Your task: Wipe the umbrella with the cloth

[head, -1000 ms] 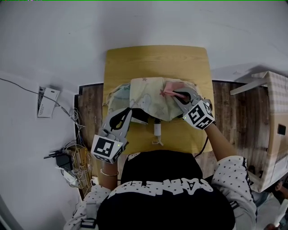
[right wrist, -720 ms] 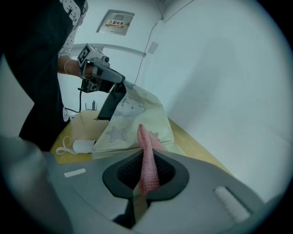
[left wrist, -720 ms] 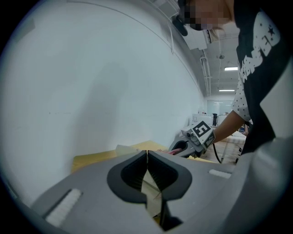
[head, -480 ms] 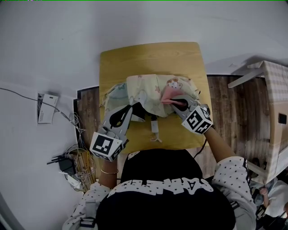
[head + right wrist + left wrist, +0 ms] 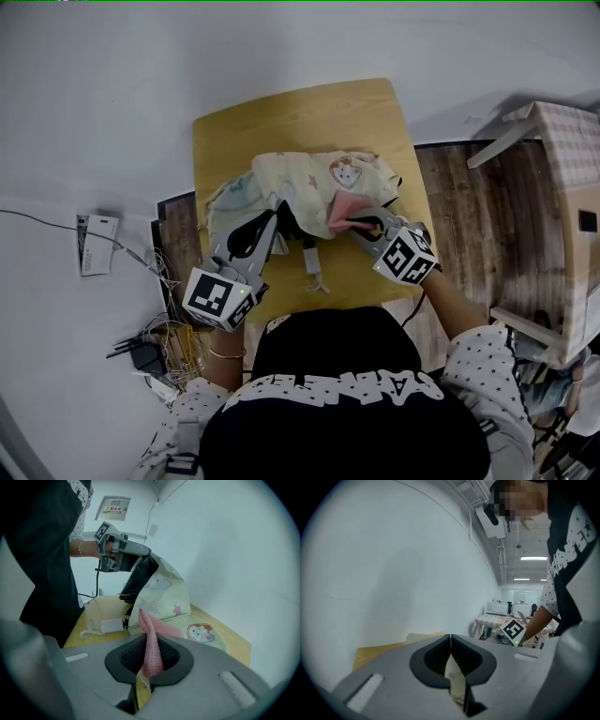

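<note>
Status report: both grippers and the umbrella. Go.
Left gripper shut on umbrella fabric, edge held up. Right gripper shut on pink cloth, cloth against the canopy. No obstruction seen.

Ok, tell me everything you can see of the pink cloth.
The pink cloth looks knitted, with a fine mesh-like weave. It is bunched into a narrow fold and pinched between the jaws of the right gripper; its free end drapes forward onto the pale printed canopy of the umbrella.
</note>
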A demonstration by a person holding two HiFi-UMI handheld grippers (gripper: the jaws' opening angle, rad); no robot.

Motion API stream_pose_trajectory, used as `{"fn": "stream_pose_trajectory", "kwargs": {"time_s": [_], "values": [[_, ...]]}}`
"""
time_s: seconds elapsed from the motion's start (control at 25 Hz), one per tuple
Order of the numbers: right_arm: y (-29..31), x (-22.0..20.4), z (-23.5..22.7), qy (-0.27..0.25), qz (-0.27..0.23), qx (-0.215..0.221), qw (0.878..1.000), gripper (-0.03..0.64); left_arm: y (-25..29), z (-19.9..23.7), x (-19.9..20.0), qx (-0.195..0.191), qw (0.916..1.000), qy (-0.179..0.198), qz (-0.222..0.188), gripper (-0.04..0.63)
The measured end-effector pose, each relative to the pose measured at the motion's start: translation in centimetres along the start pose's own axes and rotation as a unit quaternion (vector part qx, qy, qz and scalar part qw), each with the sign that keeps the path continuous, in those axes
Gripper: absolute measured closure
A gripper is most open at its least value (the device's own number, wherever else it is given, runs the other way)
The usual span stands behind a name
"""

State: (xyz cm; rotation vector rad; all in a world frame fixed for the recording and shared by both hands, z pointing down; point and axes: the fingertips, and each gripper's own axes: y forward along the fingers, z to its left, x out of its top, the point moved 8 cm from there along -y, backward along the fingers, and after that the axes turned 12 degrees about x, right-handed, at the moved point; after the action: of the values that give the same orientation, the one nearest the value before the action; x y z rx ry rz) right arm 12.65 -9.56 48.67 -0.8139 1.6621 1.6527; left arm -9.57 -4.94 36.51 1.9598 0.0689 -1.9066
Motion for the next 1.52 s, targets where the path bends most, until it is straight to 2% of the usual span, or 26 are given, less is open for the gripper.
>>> {"fn": "stream_pose_trajectory", "kwargs": {"time_s": [0.2, 0.52, 0.72, 1.04, 1.32, 1.52], "values": [[-1.3, -0.3, 0.8, 0.014, -0.026, -0.013, 0.999, 0.583, 1.2, -1.8, 0.3, -0.024, 0.9997, -0.002, -0.001, 0.588], [-6.9, 0.3, -0.8, 0.054, -0.093, -0.109, 0.988, 0.583, 3.9, -4.8, 0.5, -0.061, 0.9981, -0.008, 0.006, 0.588], [-10.1, 0.4, -0.9, 0.073, -0.122, -0.148, 0.979, 0.583, 6.0, -7.5, -0.4, -0.090, 0.9957, 0.001, 0.024, 0.588], [-12.8, -0.7, 0.6, 0.090, -0.132, -0.175, 0.971, 0.584, 8.8, -10.4, -3.1, -0.125, 0.9910, 0.009, 0.048, 0.588], [-14.1, -0.5, 1.5, 0.101, -0.145, -0.190, 0.966, 0.583, 10.5, -10.9, -6.1, -0.119, 0.9883, 0.027, 0.092, 0.588], [-14.4, -0.4, 1.9, 0.099, -0.145, -0.191, 0.966, 0.584, 11.4, -10.7, -7.4, -0.110, 0.9882, 0.029, 0.103, 0.588]]}}
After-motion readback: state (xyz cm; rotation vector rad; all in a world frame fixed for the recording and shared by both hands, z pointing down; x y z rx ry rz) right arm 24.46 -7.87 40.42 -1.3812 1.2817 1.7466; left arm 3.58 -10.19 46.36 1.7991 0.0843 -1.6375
